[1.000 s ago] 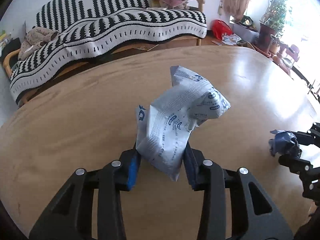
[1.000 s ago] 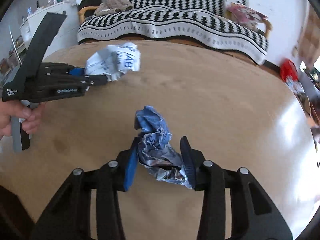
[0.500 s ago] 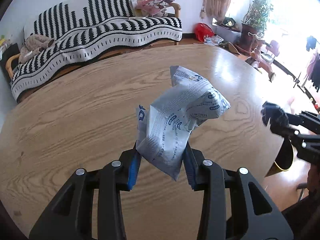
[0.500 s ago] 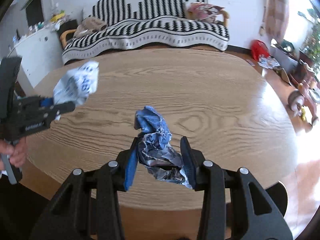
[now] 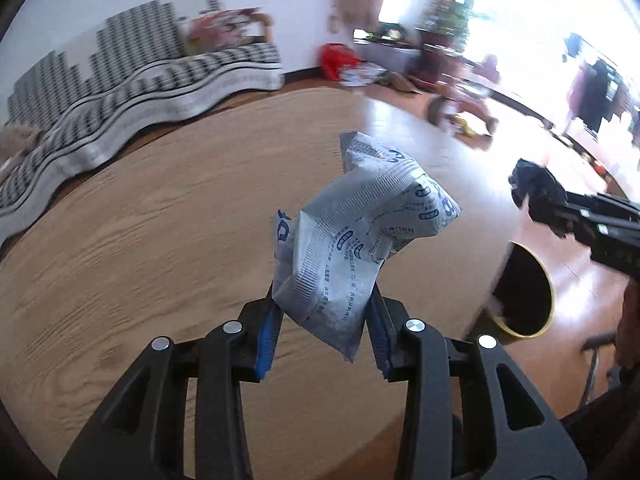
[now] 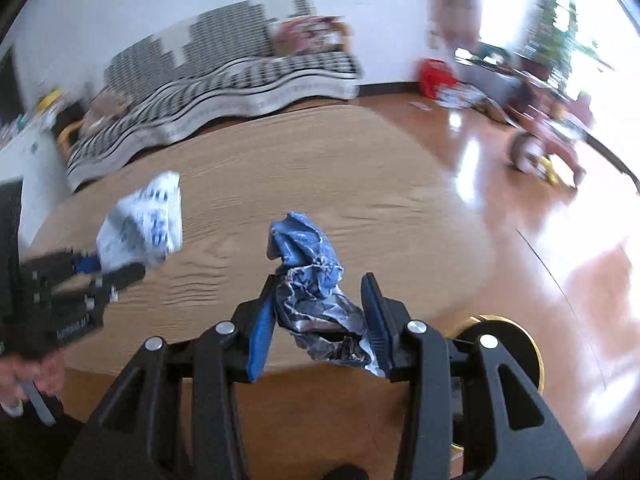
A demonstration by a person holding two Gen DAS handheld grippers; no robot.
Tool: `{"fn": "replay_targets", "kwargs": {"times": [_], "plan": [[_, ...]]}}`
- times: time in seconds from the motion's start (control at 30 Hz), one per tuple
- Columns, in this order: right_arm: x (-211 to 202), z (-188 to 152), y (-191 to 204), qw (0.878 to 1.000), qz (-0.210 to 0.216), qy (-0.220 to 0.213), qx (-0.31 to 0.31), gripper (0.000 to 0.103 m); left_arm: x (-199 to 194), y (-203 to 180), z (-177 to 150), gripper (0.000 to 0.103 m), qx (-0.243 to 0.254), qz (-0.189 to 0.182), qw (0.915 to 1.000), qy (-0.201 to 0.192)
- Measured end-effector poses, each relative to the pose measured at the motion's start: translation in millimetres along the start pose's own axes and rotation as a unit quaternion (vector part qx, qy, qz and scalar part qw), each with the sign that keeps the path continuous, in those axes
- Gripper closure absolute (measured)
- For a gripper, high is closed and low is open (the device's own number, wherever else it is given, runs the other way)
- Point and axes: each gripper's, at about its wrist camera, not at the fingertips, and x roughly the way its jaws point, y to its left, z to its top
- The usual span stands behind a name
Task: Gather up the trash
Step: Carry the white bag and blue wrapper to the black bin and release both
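Observation:
My left gripper (image 5: 324, 332) is shut on a crumpled white wrapper with blue print (image 5: 360, 236), held above the round wooden table (image 5: 140, 240). It also shows in the right wrist view (image 6: 140, 228) at the left. My right gripper (image 6: 318, 332) is shut on a crumpled blue and silver wrapper (image 6: 316, 288), held near the table's right edge. That wrapper shows dark in the left wrist view (image 5: 532, 184). A black bin with a gold rim (image 5: 528, 292) stands on the floor beside the table, and its rim (image 6: 532, 344) lies below my right gripper.
A sofa with a black and white striped cover (image 5: 132, 80) stands behind the table. A red bag (image 6: 436, 72), a toy ride-on (image 6: 548, 144) and potted plants (image 5: 452, 4) are on the floor at the right.
Both grippers have swung to the right with their wrappers, off toward the table's right edge. The bin has come closer into view.

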Motion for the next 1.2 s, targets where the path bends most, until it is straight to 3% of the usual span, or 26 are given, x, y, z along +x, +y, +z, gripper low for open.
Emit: {"fn": "replay_targets", "kwargs": {"times": [0.27, 0.47, 0.77, 1.1, 1.17, 1.2], "plan": [[-32.0, -32.9, -145.4, 0.985, -0.099, 0.012, 0.140, 0.061, 49.5, -138.4, 16.0, 0.065, 0.047, -0.107, 0.9929, 0.024], [-36.9, -64.9, -210.7, 0.966, -0.139, 0.043, 0.213, 0.060, 91.8, -217.0, 4.6, 0.065, 0.079, -0.151, 0.9832, 0.064], [-33.9, -76.5, -223.0, 0.961, -0.146, 0.060, 0.227, 0.060, 128.3, -241.3, 8.8, 0.065, 0.088, -0.164, 0.9787, 0.087], [-25.5, -68.6, -230.3, 0.959, -0.149, 0.060, 0.233, 0.058, 136.4, -253.8, 7.1, 0.065, 0.088, -0.176, 0.9761, 0.093], [-26.5, -67.9, -231.5, 0.958, -0.149, 0.057, 0.238, 0.054, 137.5, -255.3, 8.4, 0.058, 0.090, -0.176, 0.9758, 0.094], [-27.2, -68.2, -232.7, 0.957, -0.152, 0.056, 0.240, 0.037, 137.3, -256.7, 8.4, 0.039, 0.091, -0.175, 0.9760, 0.093]]}}
